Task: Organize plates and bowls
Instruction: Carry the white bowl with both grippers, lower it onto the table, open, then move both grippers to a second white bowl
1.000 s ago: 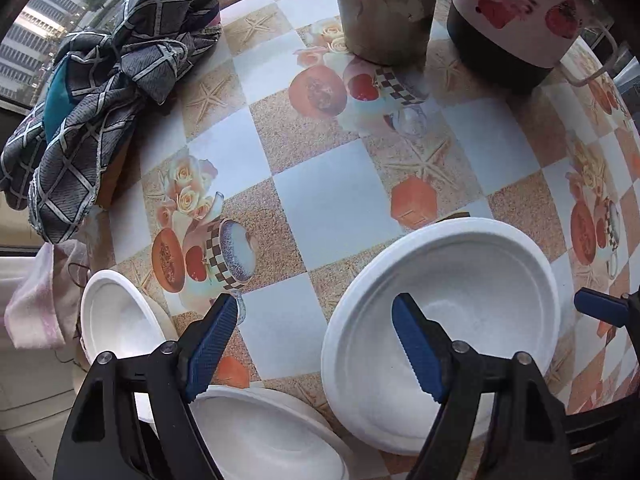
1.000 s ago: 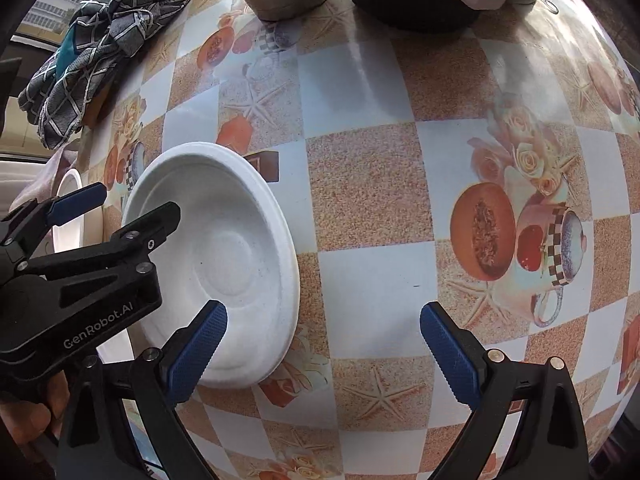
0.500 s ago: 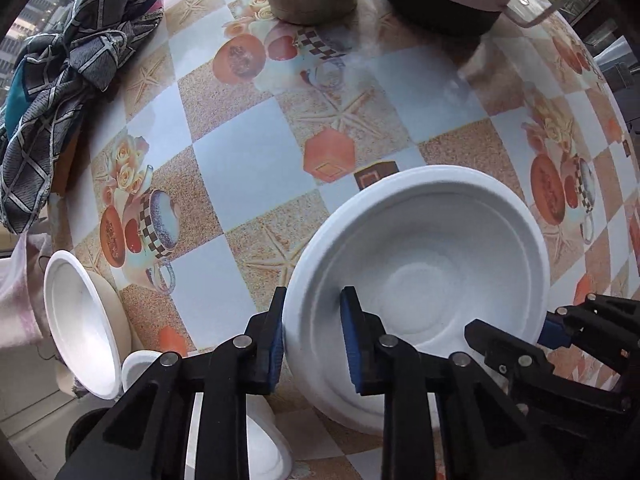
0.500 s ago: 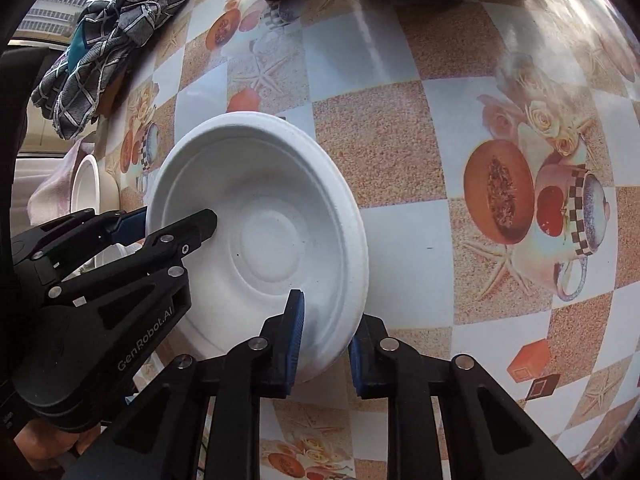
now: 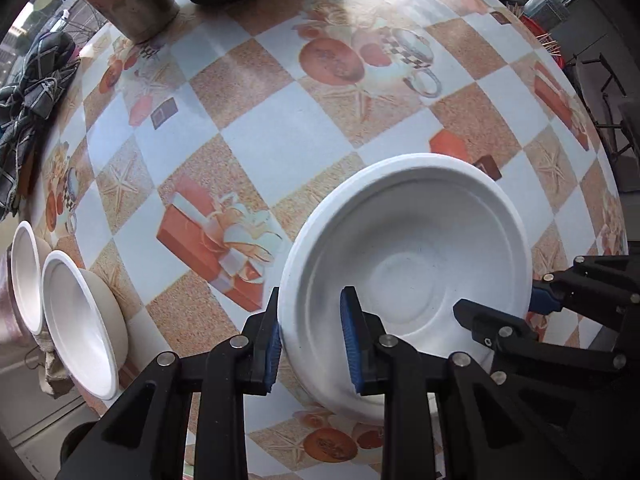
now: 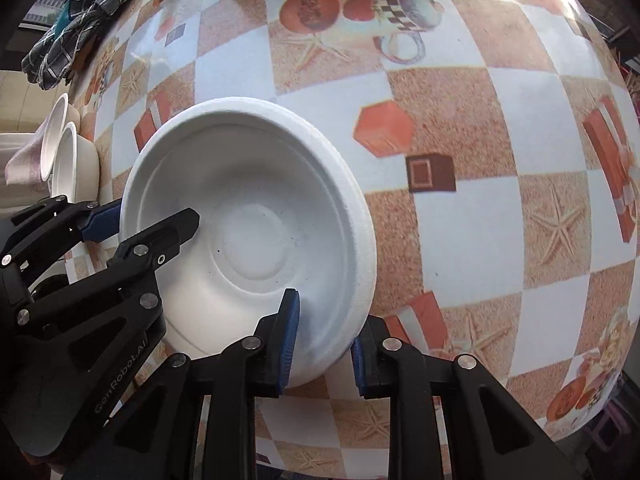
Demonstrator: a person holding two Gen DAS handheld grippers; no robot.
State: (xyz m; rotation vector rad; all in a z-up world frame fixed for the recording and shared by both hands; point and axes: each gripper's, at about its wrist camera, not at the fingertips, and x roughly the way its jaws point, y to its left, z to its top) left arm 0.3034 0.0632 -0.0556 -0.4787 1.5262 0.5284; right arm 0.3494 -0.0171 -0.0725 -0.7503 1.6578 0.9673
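Both grippers now lift the round white foam plate (image 5: 408, 276) higher, pinching its rim. Next, carry it toward the white bowls (image 5: 80, 320) at nine o'clock.

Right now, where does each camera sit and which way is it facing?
Left wrist: on the left gripper, looking down along its fingers at the white foam plate; the right gripper shows at right.
Right wrist: on the right gripper, facing the same plate across the patterned tablecloth; the left gripper shows at left.
Both see the plate, each other's gripper, and two white bowls.
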